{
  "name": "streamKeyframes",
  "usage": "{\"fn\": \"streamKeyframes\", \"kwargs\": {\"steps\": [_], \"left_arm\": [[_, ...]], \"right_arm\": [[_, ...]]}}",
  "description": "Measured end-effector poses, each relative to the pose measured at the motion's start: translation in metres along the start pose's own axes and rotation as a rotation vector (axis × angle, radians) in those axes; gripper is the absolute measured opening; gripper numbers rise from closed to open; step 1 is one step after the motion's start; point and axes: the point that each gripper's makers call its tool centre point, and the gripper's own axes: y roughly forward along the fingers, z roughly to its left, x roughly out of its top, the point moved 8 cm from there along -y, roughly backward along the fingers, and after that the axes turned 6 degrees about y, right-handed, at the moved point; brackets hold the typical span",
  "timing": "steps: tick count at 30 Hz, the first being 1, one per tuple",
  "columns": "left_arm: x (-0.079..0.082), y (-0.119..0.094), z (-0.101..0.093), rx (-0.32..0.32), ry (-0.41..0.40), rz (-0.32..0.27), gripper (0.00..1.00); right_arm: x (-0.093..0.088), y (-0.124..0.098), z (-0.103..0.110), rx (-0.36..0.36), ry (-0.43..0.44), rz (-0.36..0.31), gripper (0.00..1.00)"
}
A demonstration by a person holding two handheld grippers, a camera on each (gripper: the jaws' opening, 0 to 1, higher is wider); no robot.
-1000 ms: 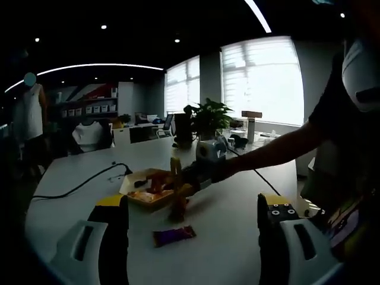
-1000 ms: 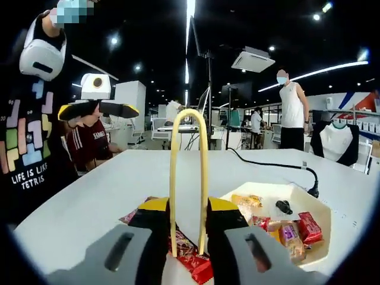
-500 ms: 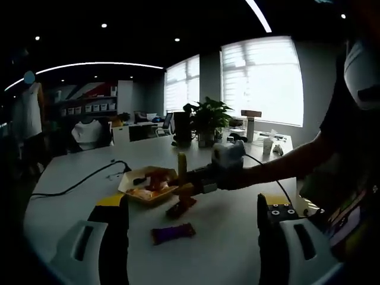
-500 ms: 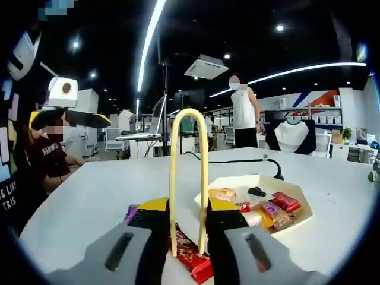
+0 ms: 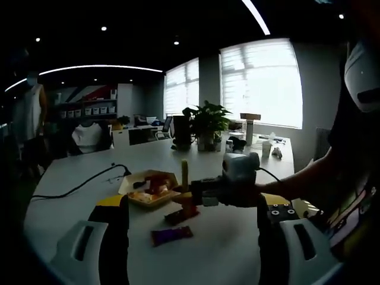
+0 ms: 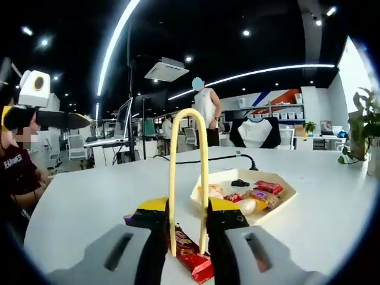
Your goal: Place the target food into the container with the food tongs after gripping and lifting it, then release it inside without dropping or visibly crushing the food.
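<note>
Right gripper view: the right gripper (image 6: 187, 237) rose from the bottom centre, its jaws drawn in tight on the yellow tongs (image 6: 187, 172), whose loop stood up the middle of the frame. At the tongs' lower ends, bottom centre, a red snack (image 6: 191, 256) lay between the tips; whether the tips pinched it or merely rested against it I could not tell. A purple wrapper edge (image 6: 127, 219) showed just left of the left jaw. The white tray (image 6: 270, 205) sat right of centre on the white table (image 6: 89, 202), apart from the red snack, with assorted wrapped snacks and a small dark item inside. A black cable (image 6: 202, 159) ran across the table behind the tray. The left gripper (image 6: 35, 116) appeared at the left edge, its jaw spread unreadable from there. A standing person (image 6: 208, 113) was at upper centre, a seated person (image 6: 15, 178) at far left.

Left gripper view: the left gripper's two jaws stood far apart at bottom left and bottom right, nothing between them. In mid-frame the right gripper (image 5: 228, 187) reached in from the right, tongs (image 5: 184, 178) upright at its front, with a dark red packet (image 5: 181, 215) under the tips on the table (image 5: 225, 249). The tray (image 5: 151, 189) lay just left of the tongs. A purple bar (image 5: 173, 235) lay lower centre, nearer the camera. A potted plant (image 5: 206, 122) stood at the table's far end.
</note>
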Motion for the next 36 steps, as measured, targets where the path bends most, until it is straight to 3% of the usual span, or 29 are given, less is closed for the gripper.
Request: {"fn": "streamKeyframes", "kwargs": {"steps": [2, 3, 4, 8, 10, 13, 16, 18, 23, 28, 30, 36], "left_arm": [[-0.001, -0.001, 0.0, 0.003, -0.003, 0.0, 0.95], [-0.001, -0.001, 0.0, 0.002, -0.004, 0.0, 0.95], [-0.002, -0.001, -0.001, 0.001, -0.005, 0.003, 0.95], [-0.003, -0.001, 0.0, 0.008, -0.012, 0.002, 0.95], [-0.003, -0.001, 0.001, 0.01, -0.016, 0.002, 0.95], [-0.004, 0.0, 0.002, 0.008, -0.013, 0.008, 0.95], [-0.004, 0.0, 0.002, 0.007, -0.012, 0.014, 0.95], [-0.003, 0.001, 0.003, 0.008, -0.01, 0.015, 0.95], [-0.004, 0.002, 0.005, 0.013, -0.011, 0.026, 0.95], [-0.003, 0.005, 0.006, 0.015, -0.014, 0.027, 0.95], [-0.002, 0.006, 0.007, 0.015, -0.013, 0.026, 0.95], [-0.002, 0.008, 0.008, 0.007, -0.008, 0.031, 0.95]], "right_arm": [[0.001, 0.002, 0.002, 0.068, -0.051, 0.03, 0.2], [0.001, 0.002, -0.001, 0.023, -0.074, 0.031, 0.2], [0.003, 0.002, 0.0, 0.034, -0.045, 0.029, 0.2], [0.014, 0.001, 0.004, 0.093, -0.078, -0.035, 0.21], [0.017, 0.002, 0.006, 0.173, -0.139, -0.047, 0.22], [0.019, 0.002, 0.005, 0.301, -0.124, -0.087, 0.23], [0.014, 0.002, -0.003, 0.354, -0.087, -0.062, 0.23], [0.012, 0.003, -0.009, 0.4, -0.108, -0.057, 0.24], [0.008, 0.005, -0.016, 0.459, -0.045, -0.048, 0.24], [0.001, 0.008, -0.011, 0.497, -0.048, -0.026, 0.24], [-0.002, 0.01, -0.012, 0.475, -0.103, -0.001, 0.24], [-0.006, 0.014, -0.012, 0.49, -0.117, 0.026, 0.24]]}}
